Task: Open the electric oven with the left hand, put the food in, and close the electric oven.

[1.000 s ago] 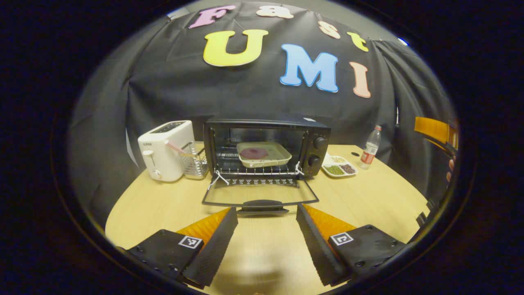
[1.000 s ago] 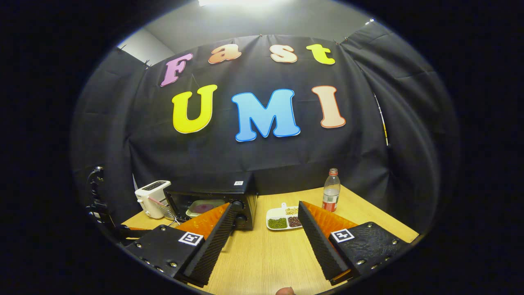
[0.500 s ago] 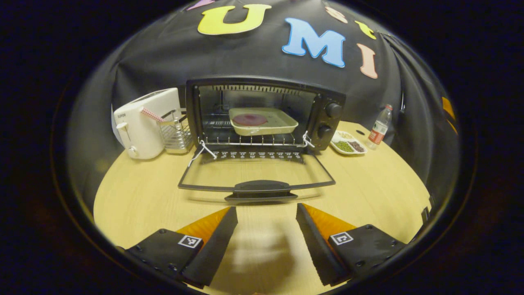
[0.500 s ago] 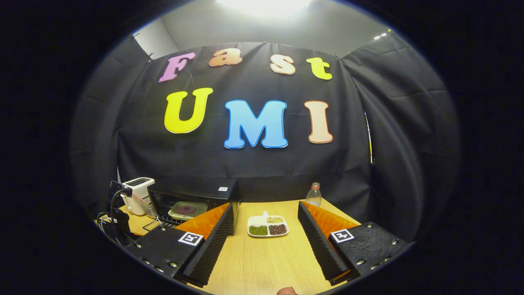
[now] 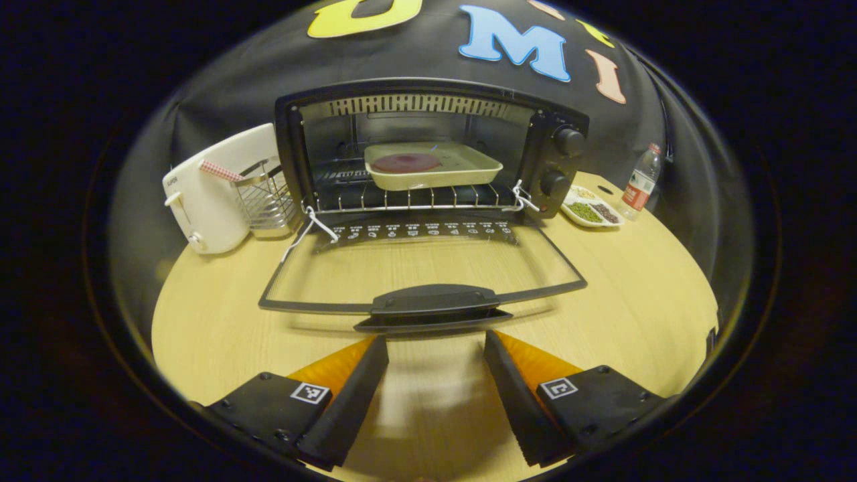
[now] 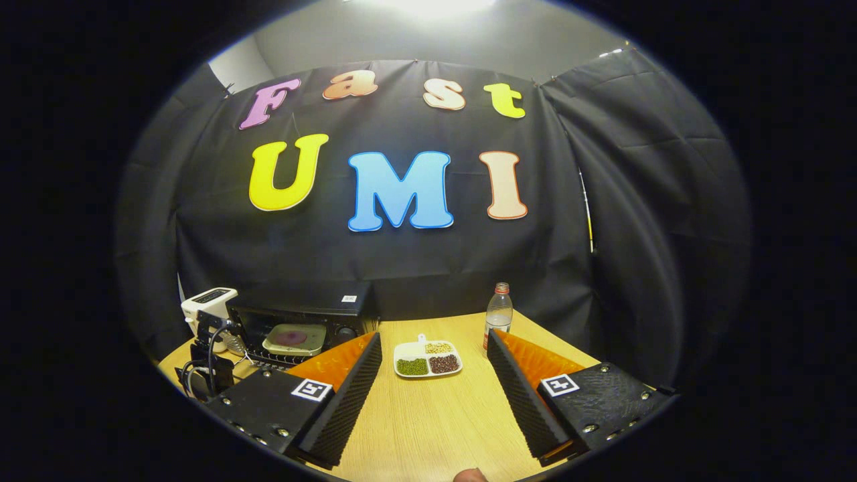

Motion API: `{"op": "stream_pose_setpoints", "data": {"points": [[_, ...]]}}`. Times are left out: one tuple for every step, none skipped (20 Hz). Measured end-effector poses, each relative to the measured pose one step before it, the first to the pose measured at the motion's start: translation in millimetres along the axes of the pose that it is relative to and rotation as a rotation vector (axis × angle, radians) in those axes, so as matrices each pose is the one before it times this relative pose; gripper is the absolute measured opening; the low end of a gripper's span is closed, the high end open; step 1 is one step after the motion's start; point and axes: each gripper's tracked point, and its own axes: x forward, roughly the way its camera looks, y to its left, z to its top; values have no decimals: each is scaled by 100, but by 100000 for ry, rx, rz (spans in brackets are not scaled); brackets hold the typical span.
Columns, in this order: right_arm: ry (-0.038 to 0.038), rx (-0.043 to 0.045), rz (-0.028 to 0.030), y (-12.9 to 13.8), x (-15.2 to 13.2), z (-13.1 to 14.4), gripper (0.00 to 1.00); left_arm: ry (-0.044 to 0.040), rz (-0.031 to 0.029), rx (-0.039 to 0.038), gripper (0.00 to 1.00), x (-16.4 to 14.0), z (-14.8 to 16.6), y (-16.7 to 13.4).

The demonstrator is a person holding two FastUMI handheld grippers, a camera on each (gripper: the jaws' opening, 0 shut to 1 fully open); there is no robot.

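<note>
In the right gripper view our own left finger hides part of the electric oven (image 6: 301,321), and we cannot make out its door. In the left gripper view the oven (image 5: 428,154) stands at the back of the wooden table (image 5: 636,294), its glass door (image 5: 422,271) folded down flat. The cream tray (image 5: 432,164) with the round reddish food (image 5: 405,163) sits on the rack inside. Our left gripper (image 5: 435,361) hovers spread wide just before the door handle (image 5: 434,301), holding nothing. Our right gripper (image 6: 434,375) is also spread and empty.
</note>
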Motion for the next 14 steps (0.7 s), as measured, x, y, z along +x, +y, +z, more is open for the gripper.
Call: {"op": "stream_pose_setpoints", "data": {"points": [[-327, -574, 216, 280, 63, 5, 98, -227, 555, 36, 100, -55, -6, 2], [-22, -392, 349, 154, 152, -96, 98, -1259, 680, -894, 100, 62, 139, 47], [337, 226, 770, 410, 190, -147, 98, -1222, 601, -1549, 98, 25, 170, -54], [396, 502, 1074, 429, 111, -100, 98, -293, 429, -1992, 98, -38, 142, -9], [-118, 347, 818, 265, 21, 116, 98, 226, 414, -621, 98, -120, -106, -90], [-355, -117, 729, 258, -16, 182, 98, -670, 258, 860, 100, -163, 339, 74], [-554, -403, 703, 171, 155, 142, 98, -1791, 309, 404, 100, -447, 294, -88], [-676, -526, 855, 246, 42, 224, 98, -2195, 331, -25, 98, -505, 560, -98], [-301, -511, 693, 156, -8, 51, 98, -2627, 361, -119, 94, -621, 501, -9], [35, -312, 752, 144, 42, 23, 98, -1835, 297, -135, 97, -420, 452, -1], [102, -48, 833, 240, -1, 35, 98, -1421, 170, -99, 100, -453, 398, -8], [176, -67, 651, 99, -49, 15, 98, -626, 20, -25, 98, -205, 245, 6], [294, -326, 418, 82, 56, -160, 98, -521, -18, -5, 98, -347, 367, -44], [-145, -208, 336, 51, -75, 47, 98, -1210, 141, -262, 100, -144, 542, 48]]}}
